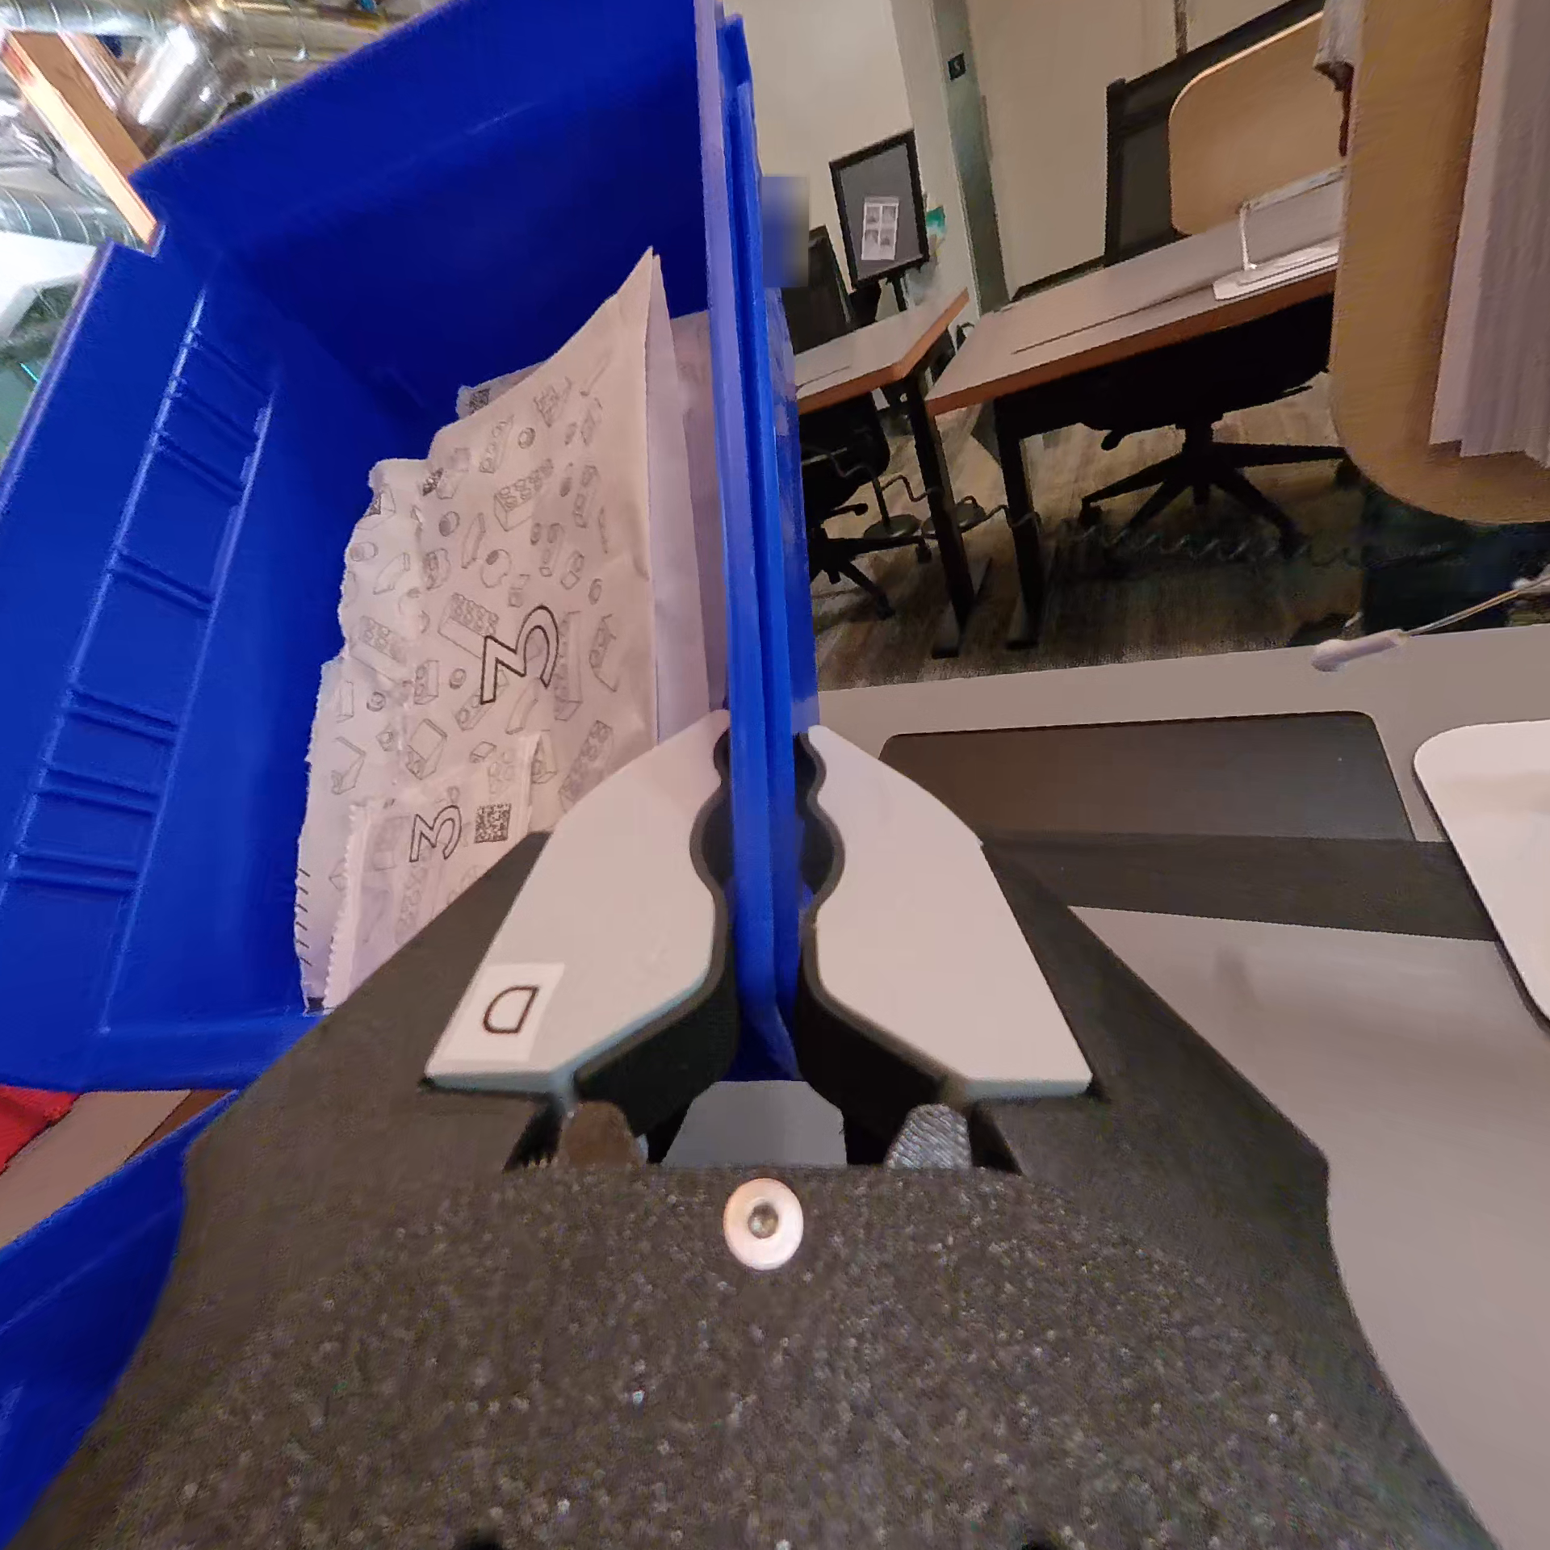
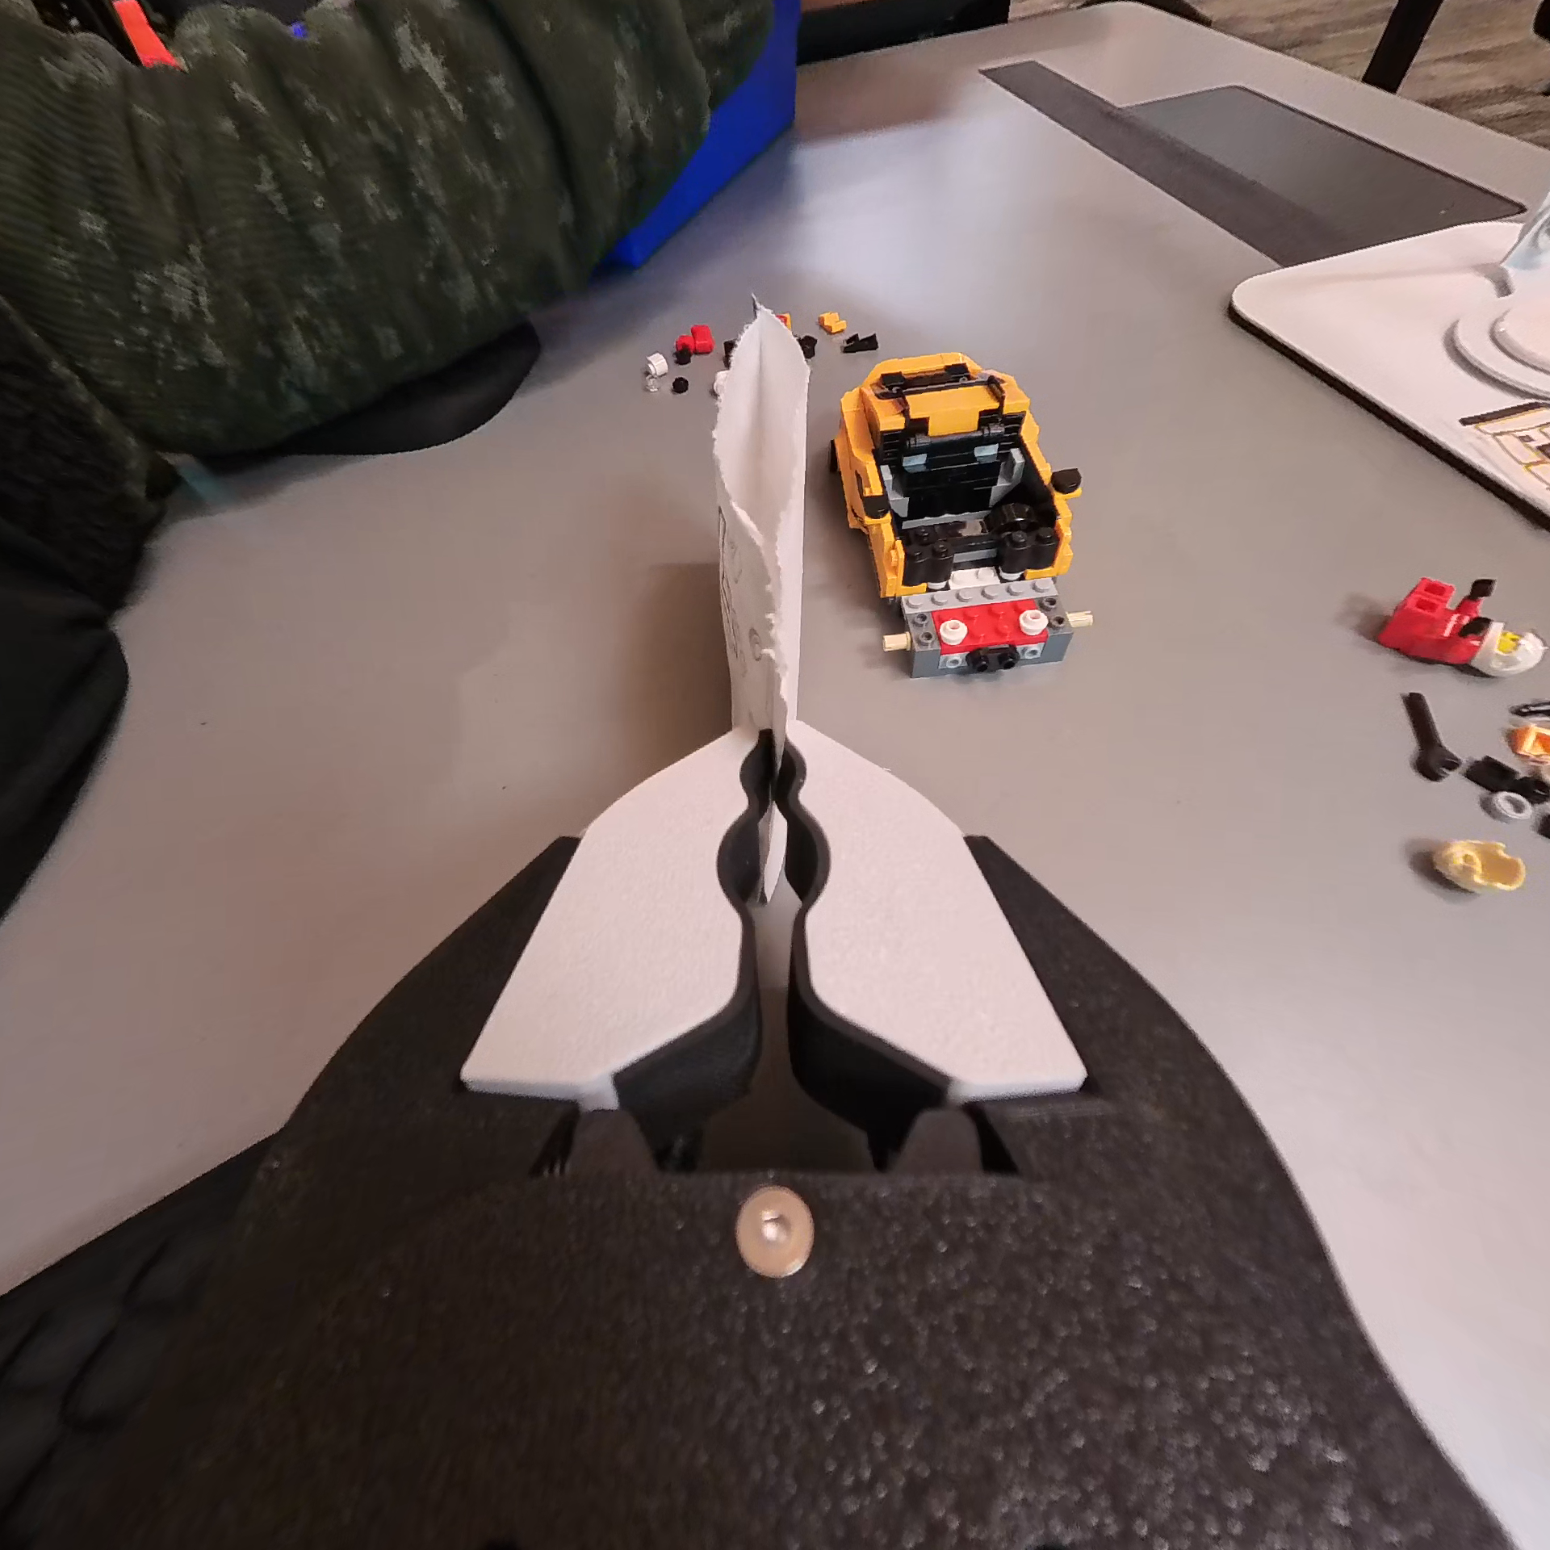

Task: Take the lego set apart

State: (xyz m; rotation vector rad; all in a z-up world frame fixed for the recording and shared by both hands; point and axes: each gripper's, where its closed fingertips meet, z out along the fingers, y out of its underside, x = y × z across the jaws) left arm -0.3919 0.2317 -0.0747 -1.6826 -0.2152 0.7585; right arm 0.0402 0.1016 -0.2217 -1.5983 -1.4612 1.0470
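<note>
A yellow and black lego car (image 2: 956, 495), partly taken apart with its grey and red chassis end bare, stands on the grey table (image 2: 419, 671). My right gripper (image 2: 776, 742) is shut on a white paper bag (image 2: 763, 503) and holds it upright, left of the car. My left gripper (image 1: 763, 746) is shut on the side wall of a blue plastic bin (image 1: 730, 419), which is tilted. Several white printed paper bags (image 1: 495, 654) lie inside the bin.
Small loose lego pieces (image 2: 696, 348) lie behind the held bag. More pieces, a red one (image 2: 1443, 629) and a cream one (image 2: 1476, 864), lie at the right. A white tray (image 2: 1375, 335) stands at the far right. A person's green sleeve (image 2: 335, 193) crosses the upper left. One gripper's finger ends stand about 50 centimetres off the other's.
</note>
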